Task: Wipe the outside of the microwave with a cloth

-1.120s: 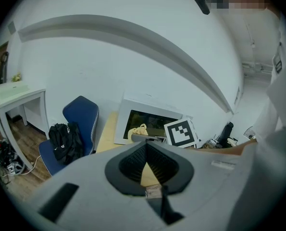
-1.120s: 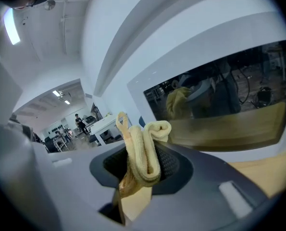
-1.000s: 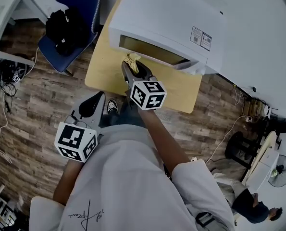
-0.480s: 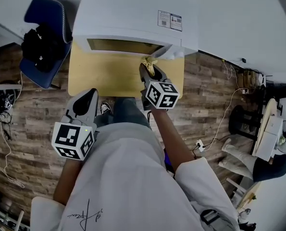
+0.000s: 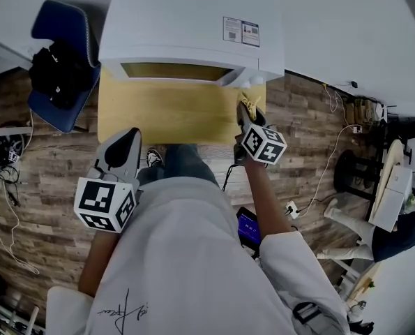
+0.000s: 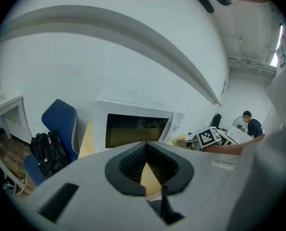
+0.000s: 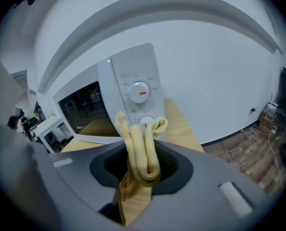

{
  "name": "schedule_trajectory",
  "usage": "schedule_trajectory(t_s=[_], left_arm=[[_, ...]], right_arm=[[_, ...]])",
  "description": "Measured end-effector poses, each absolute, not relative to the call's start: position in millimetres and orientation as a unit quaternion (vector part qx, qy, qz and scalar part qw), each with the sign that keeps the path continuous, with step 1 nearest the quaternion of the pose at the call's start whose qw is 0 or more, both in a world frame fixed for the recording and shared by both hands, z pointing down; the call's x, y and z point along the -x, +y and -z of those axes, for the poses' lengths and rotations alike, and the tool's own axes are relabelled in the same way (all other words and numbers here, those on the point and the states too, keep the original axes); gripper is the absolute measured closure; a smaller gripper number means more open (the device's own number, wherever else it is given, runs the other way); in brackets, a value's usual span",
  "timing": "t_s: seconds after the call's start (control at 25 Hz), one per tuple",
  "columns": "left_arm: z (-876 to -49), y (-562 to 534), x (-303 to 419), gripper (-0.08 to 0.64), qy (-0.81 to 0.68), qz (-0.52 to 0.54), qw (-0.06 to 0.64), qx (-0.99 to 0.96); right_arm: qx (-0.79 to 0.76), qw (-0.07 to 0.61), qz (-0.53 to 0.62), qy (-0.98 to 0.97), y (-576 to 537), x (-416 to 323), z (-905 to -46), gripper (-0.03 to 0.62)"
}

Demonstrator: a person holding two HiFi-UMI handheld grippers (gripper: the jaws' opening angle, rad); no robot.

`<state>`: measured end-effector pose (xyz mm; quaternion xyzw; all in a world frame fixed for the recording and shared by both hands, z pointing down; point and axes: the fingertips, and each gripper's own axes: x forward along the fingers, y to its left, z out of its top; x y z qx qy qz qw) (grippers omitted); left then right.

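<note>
A white microwave (image 5: 193, 26) stands on a small wooden table (image 5: 165, 110); its dark door window (image 6: 135, 129) faces me and its control panel with two knobs (image 7: 138, 93) is at the right end. My right gripper (image 5: 248, 110) is shut on a folded yellow cloth (image 7: 142, 148), and the cloth (image 5: 247, 102) sits just in front of the control panel at the microwave's right front corner. My left gripper (image 5: 127, 145) hangs back at the table's near left edge, shut with nothing in it.
A blue chair (image 5: 57, 61) with a black bag (image 5: 52, 72) on it stands left of the table. Cables (image 5: 5, 159) lie on the wood floor at left, and more cables (image 5: 333, 152) at right. A person (image 5: 395, 236) sits at a desk far right.
My right gripper with the cloth has travelled rightward along the microwave's front, from the door window to the control panel end. The left gripper has stayed put.
</note>
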<state>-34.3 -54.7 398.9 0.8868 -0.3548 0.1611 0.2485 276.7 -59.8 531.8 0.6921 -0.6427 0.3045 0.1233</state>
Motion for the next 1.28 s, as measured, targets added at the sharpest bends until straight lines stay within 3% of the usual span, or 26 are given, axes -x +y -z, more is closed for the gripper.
schedule_trajectory(t_s=[0.32,1.28], left_arm=[[-397.3,-58.5,48.4,0.569,-0.383,-0.155,0.256,-0.874],[-398.4,-41.2,83.5,0.569,-0.408,-0.145,0.263,-0.862]], right_arm=[[-0.718,0.137,-0.303,-0.611,-80.4,-312.1,-558.4,0.472],[-0.702,0.129,-0.307,-0.629,-100.3,-243.7,-562.4,0.472]])
